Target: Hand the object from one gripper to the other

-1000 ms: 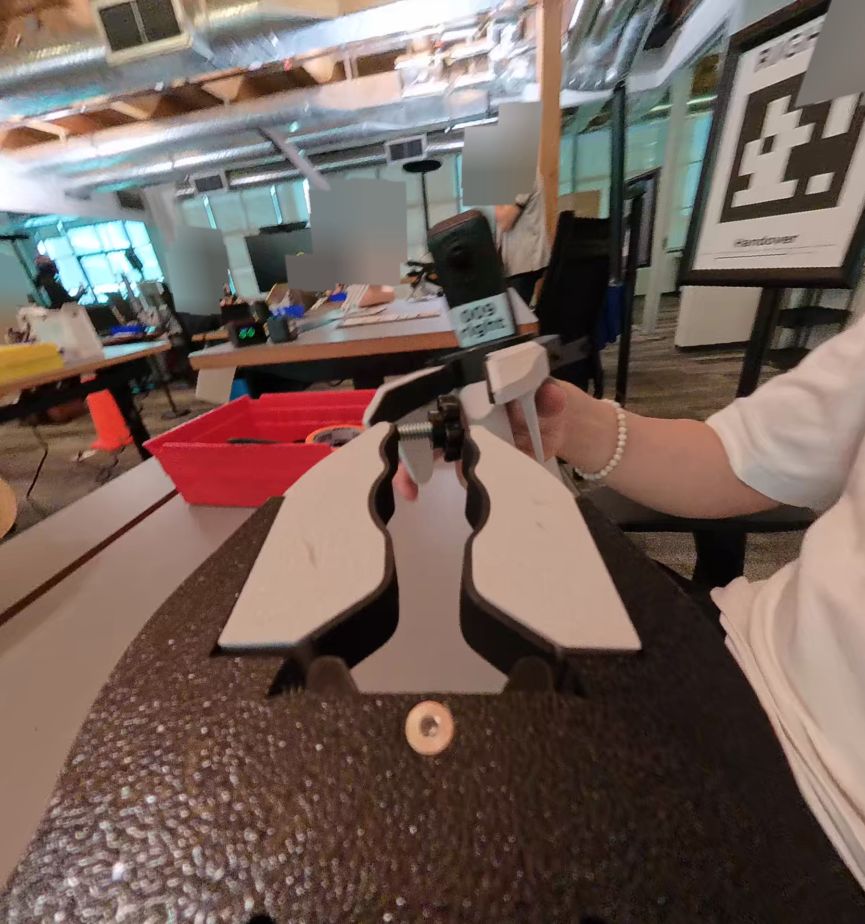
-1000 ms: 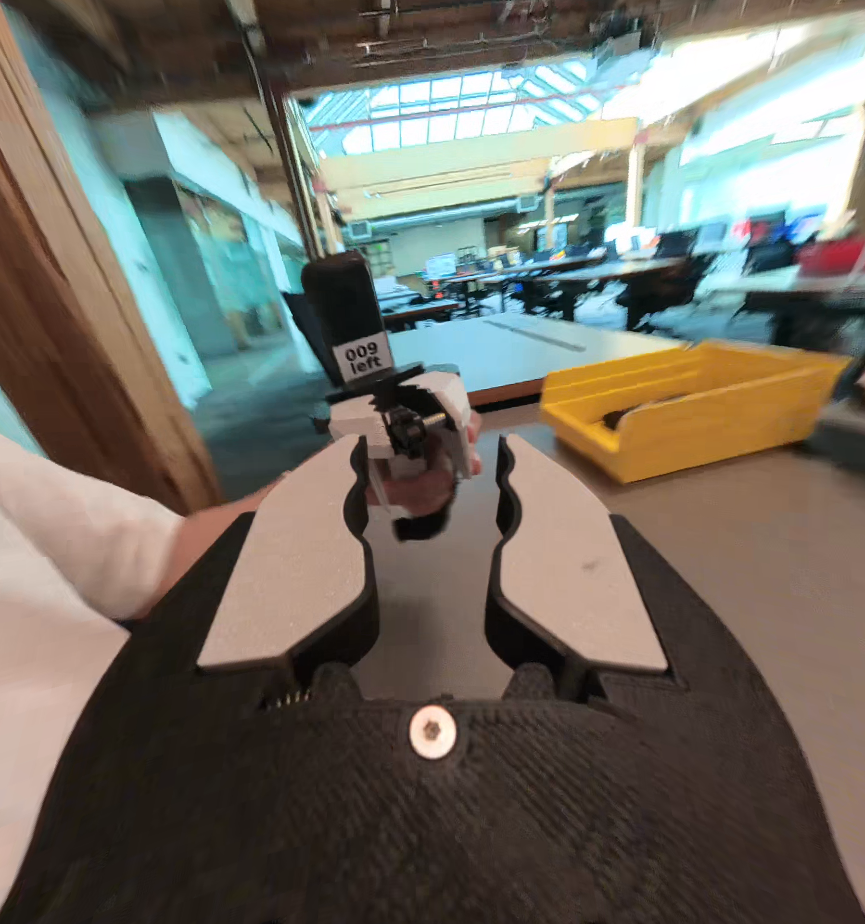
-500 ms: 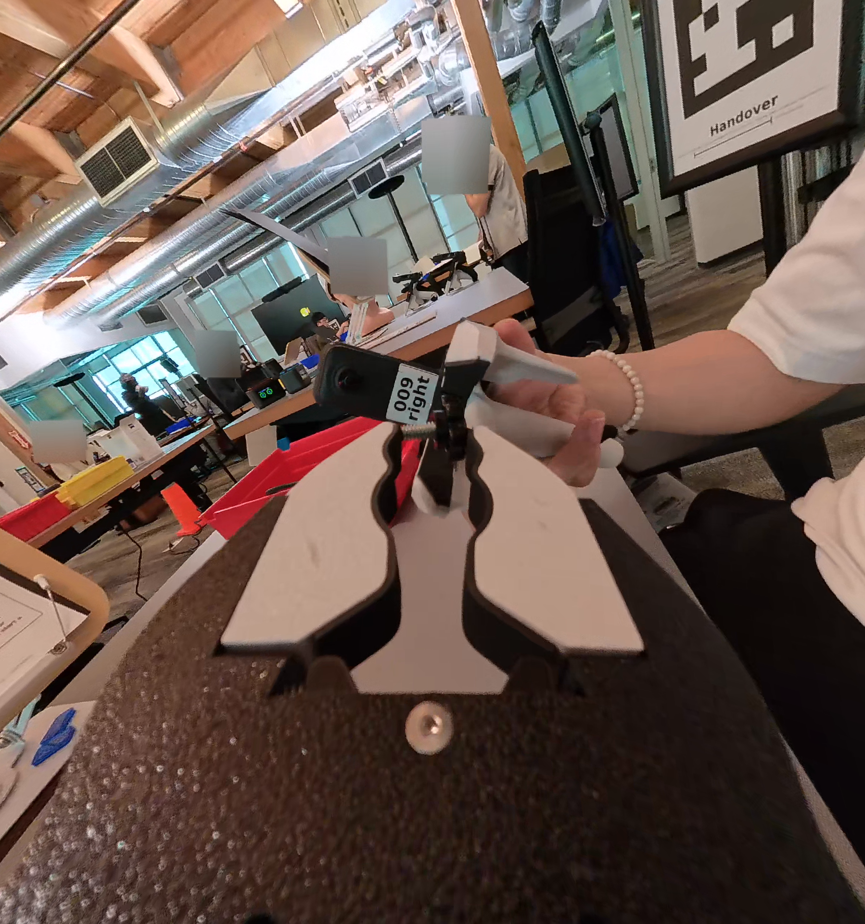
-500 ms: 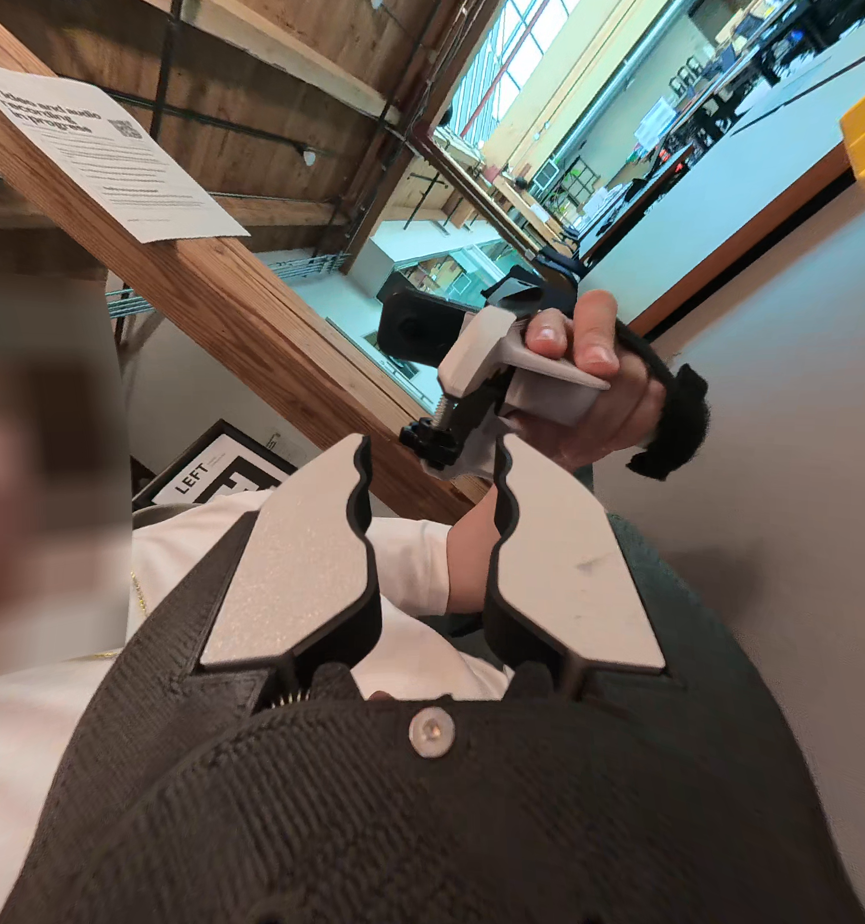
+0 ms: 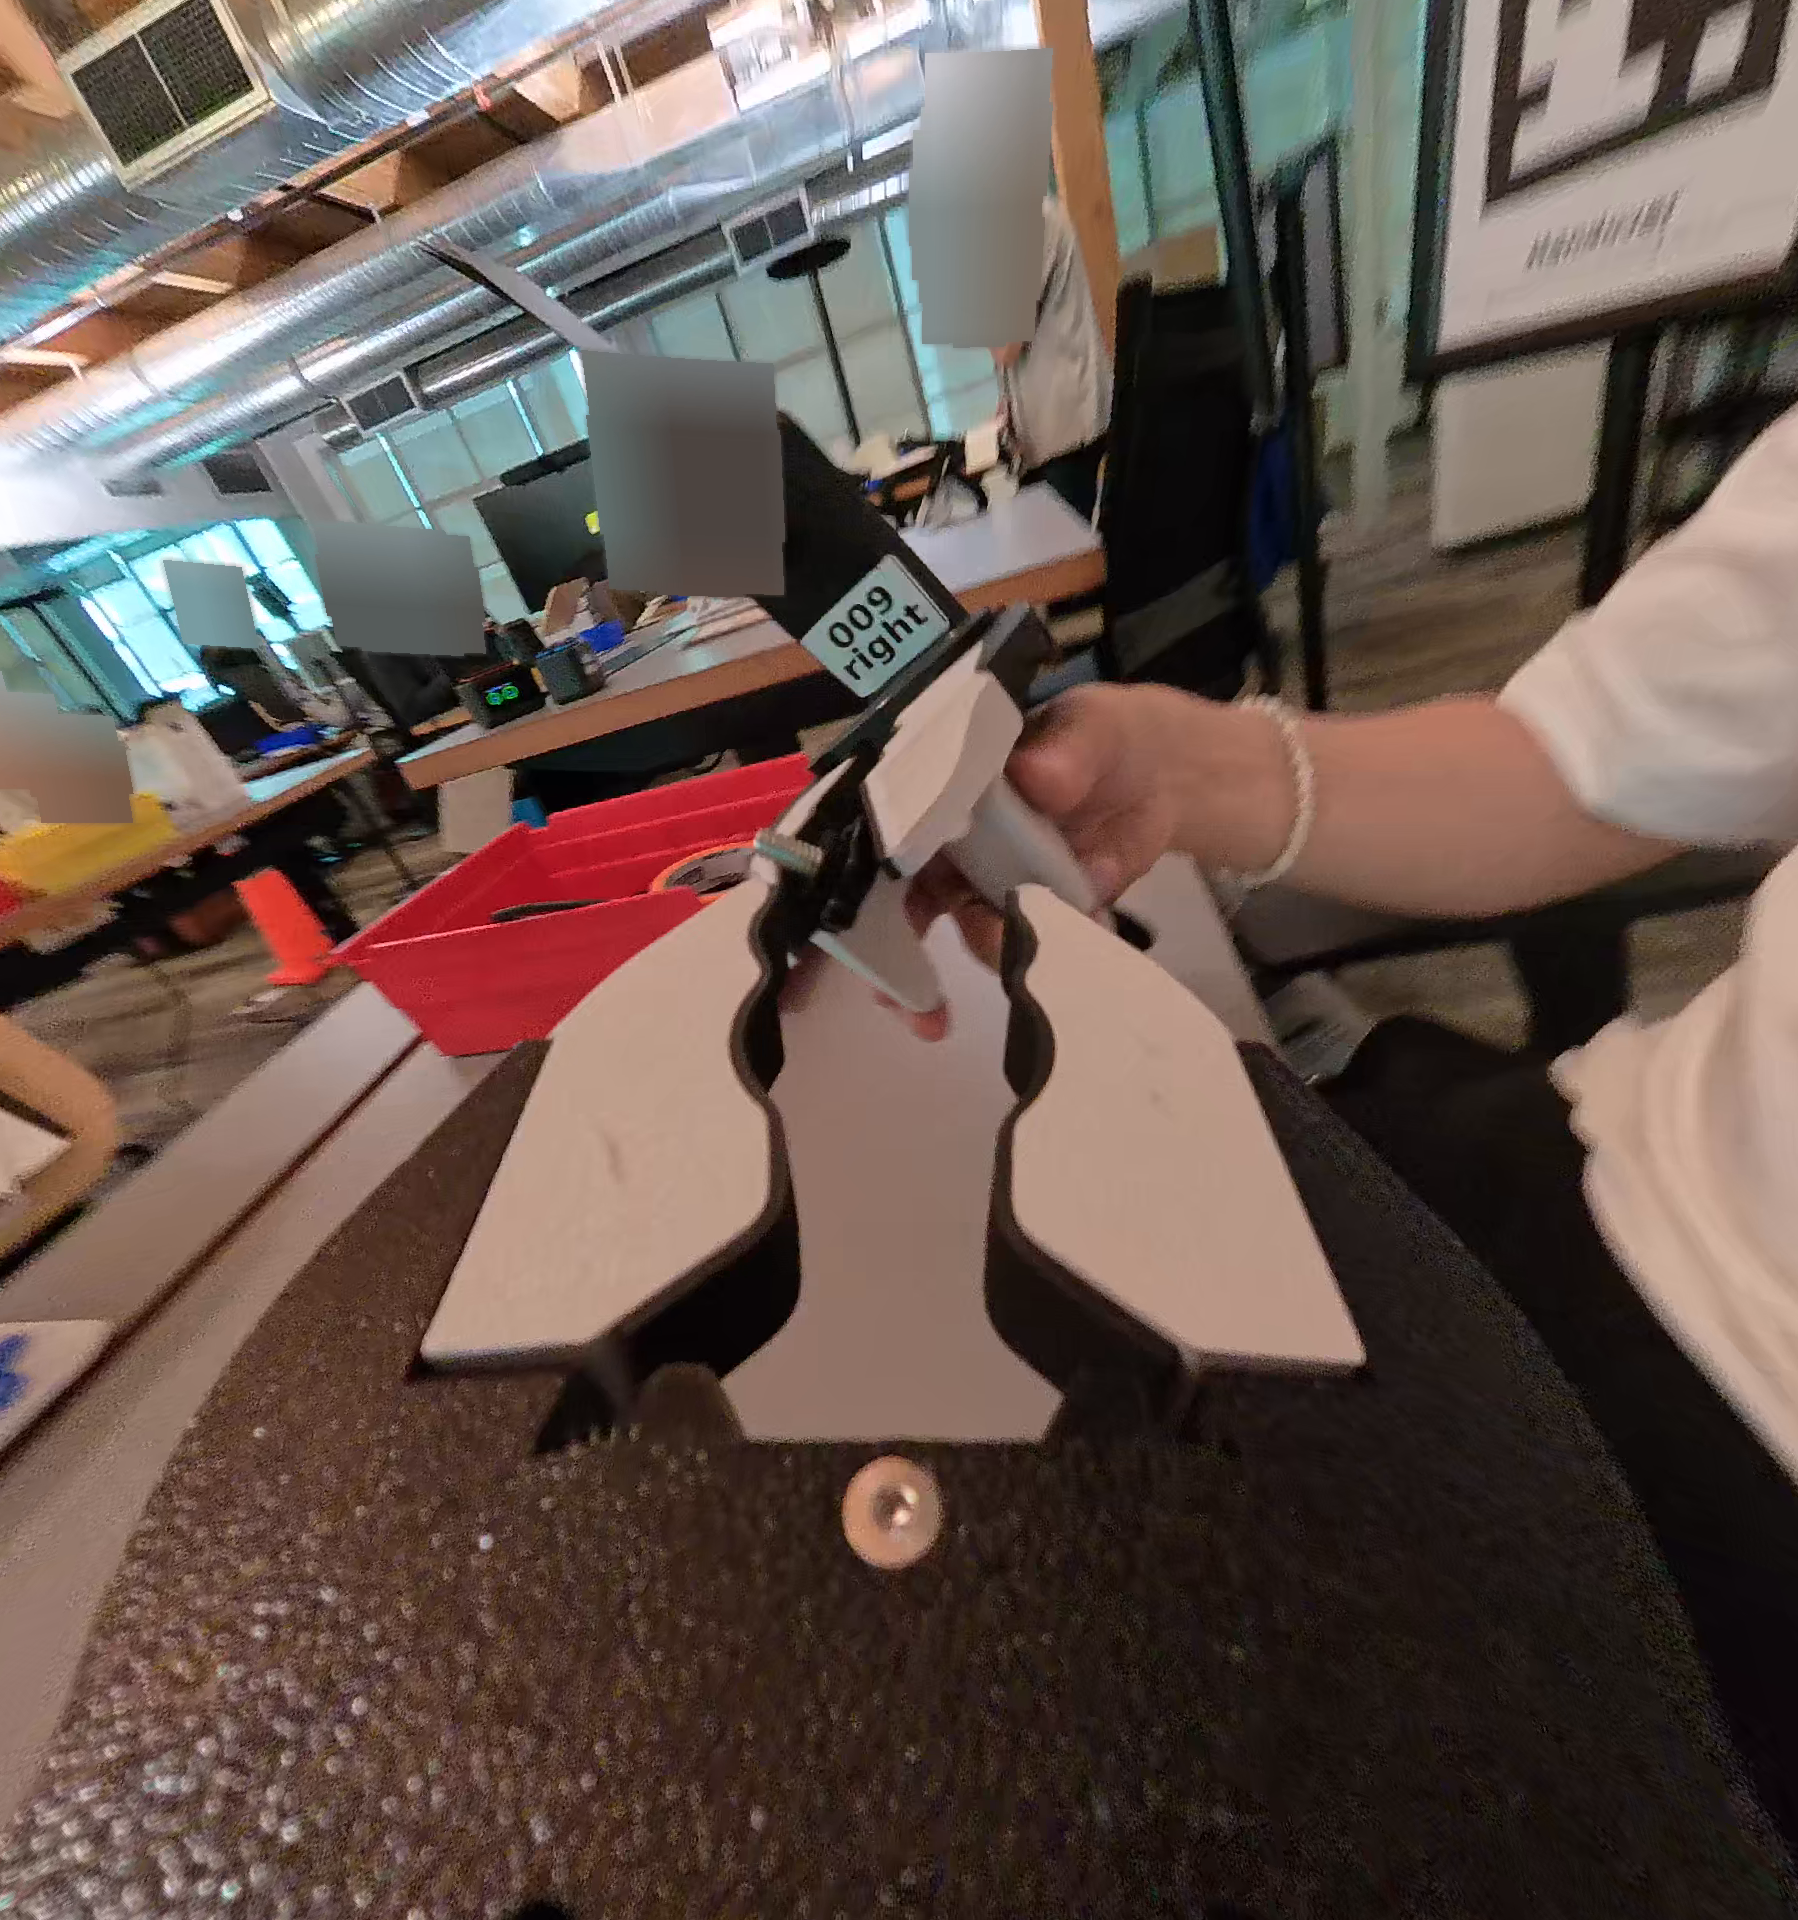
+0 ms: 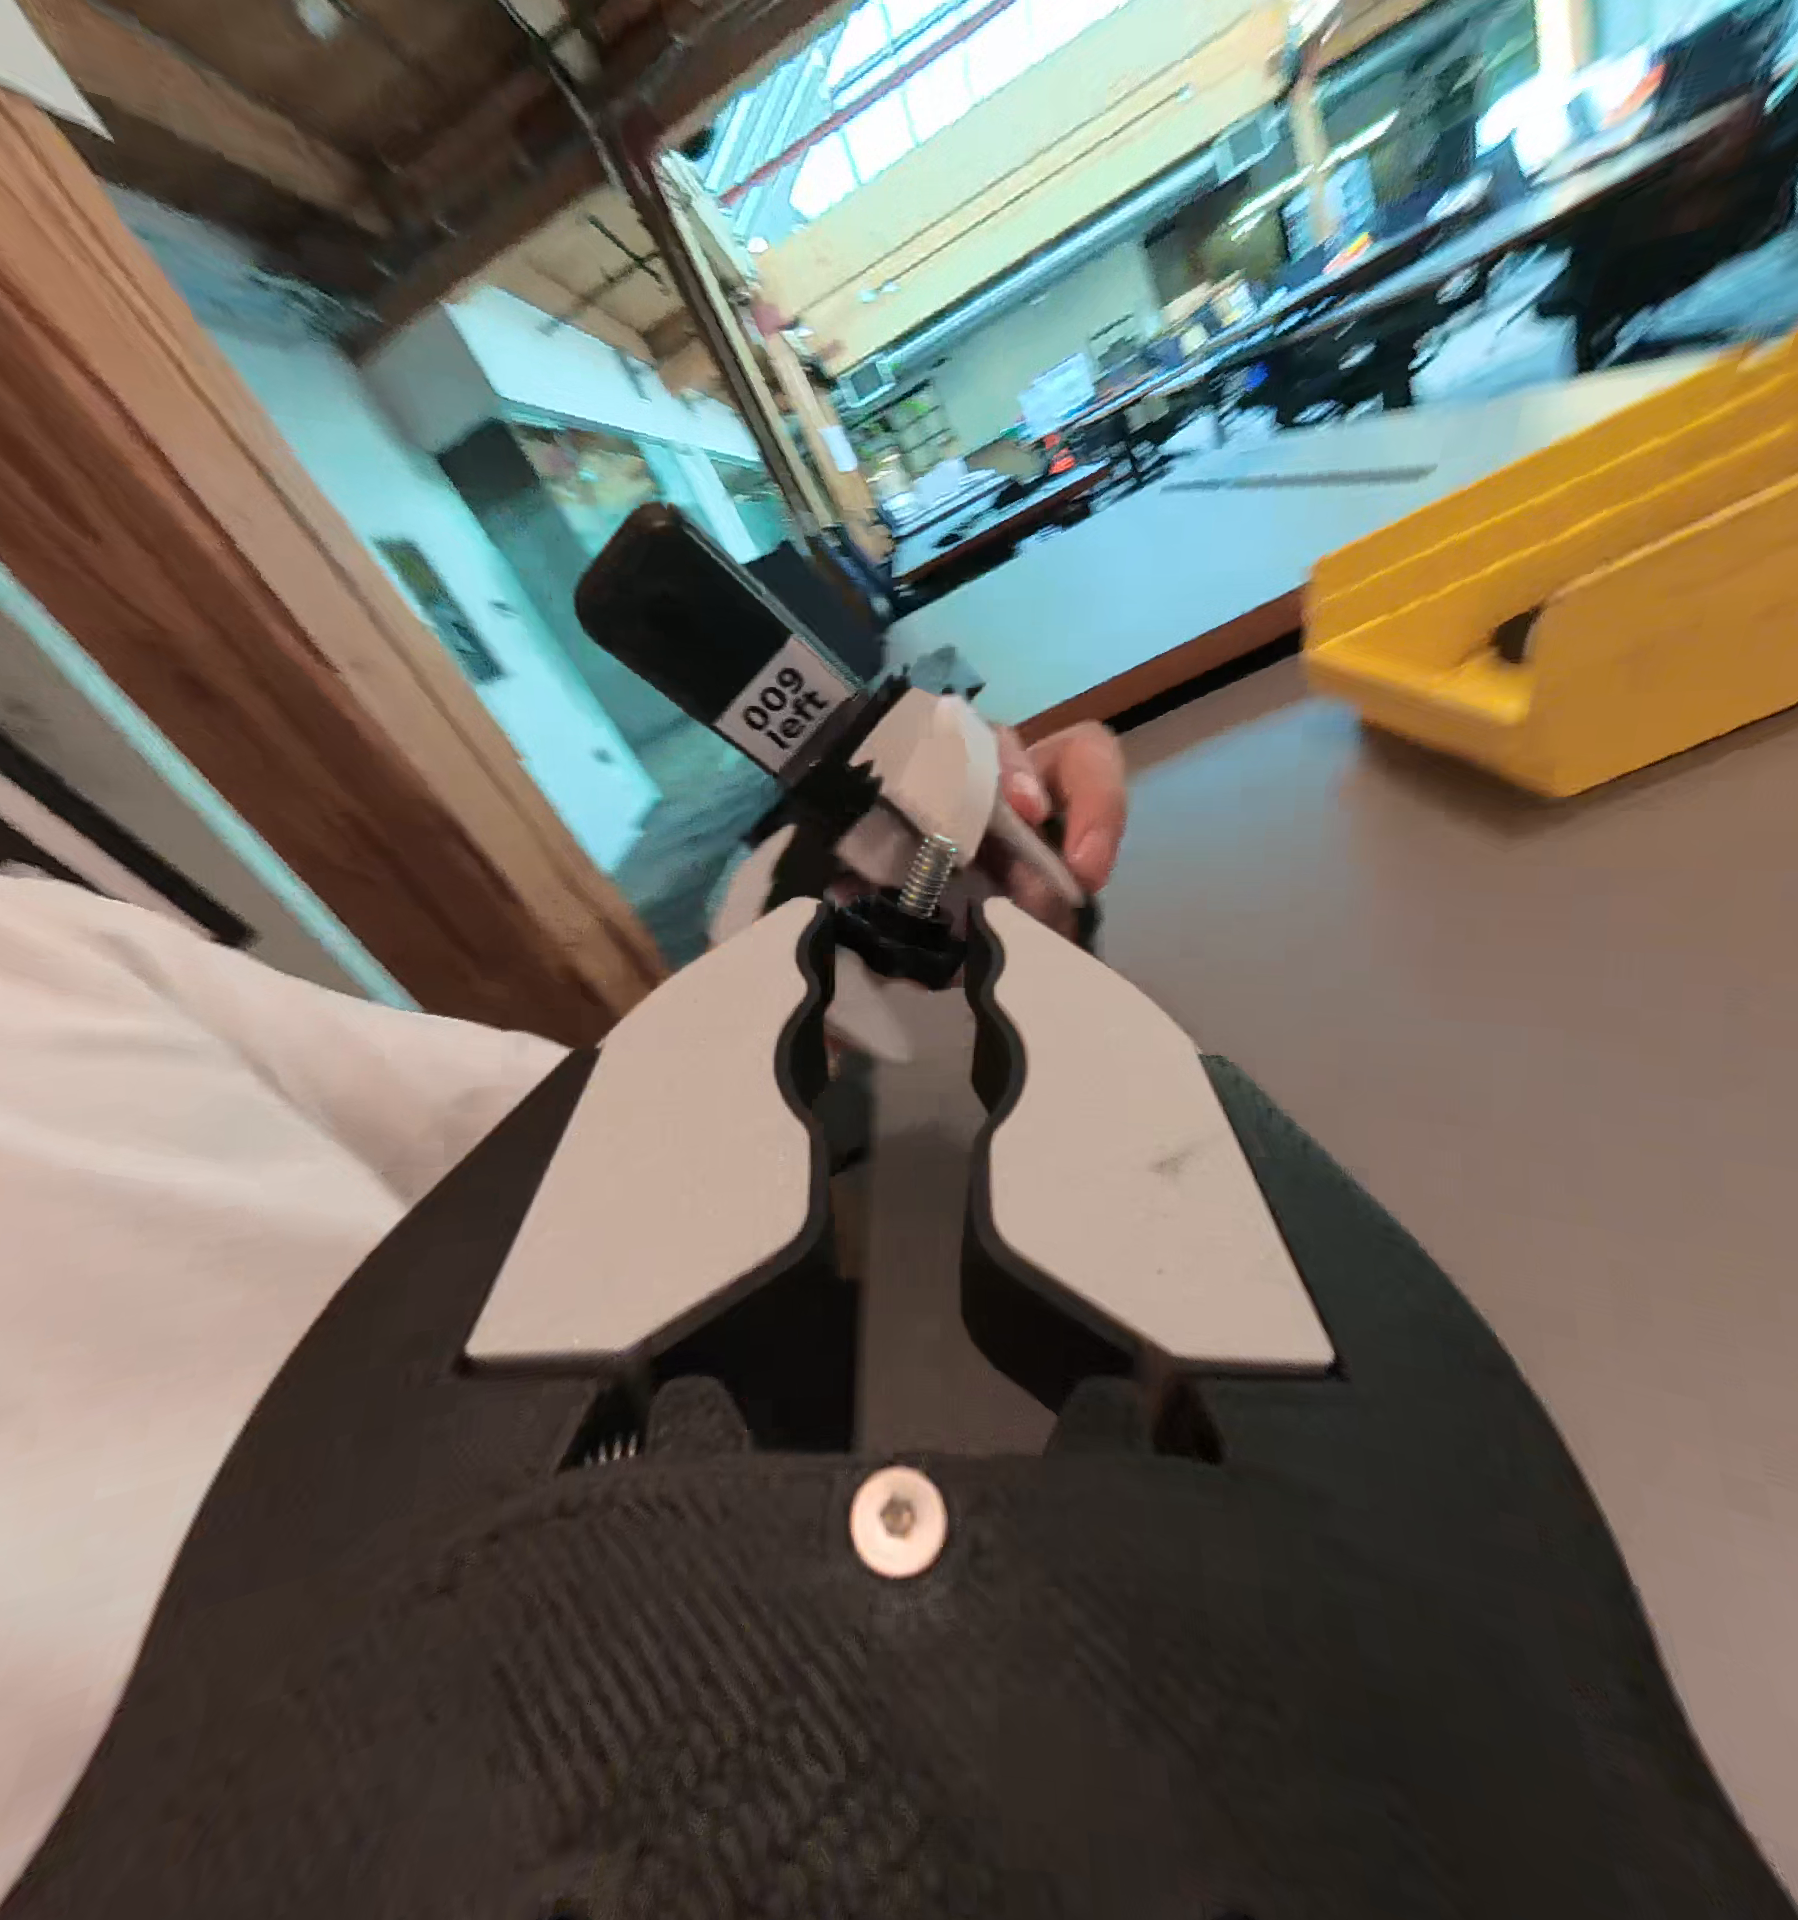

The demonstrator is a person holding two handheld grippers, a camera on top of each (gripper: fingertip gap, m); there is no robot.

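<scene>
My right gripper [image 6: 895,925], black-bodied with two flat grey fingers, has its jaws drawn in on the black knob of a threaded screw [image 6: 890,945], pinching it at the very tips. My left gripper [image 5: 879,935], built the same, faces that knob head-on from the other side, jaws spread wide and slack. My right hand [image 5: 1103,790] wraps the grey trigger handle behind the knob, forearm bare with a bead bracelet. My left hand [image 6: 1071,800] curls round its own handle.
</scene>
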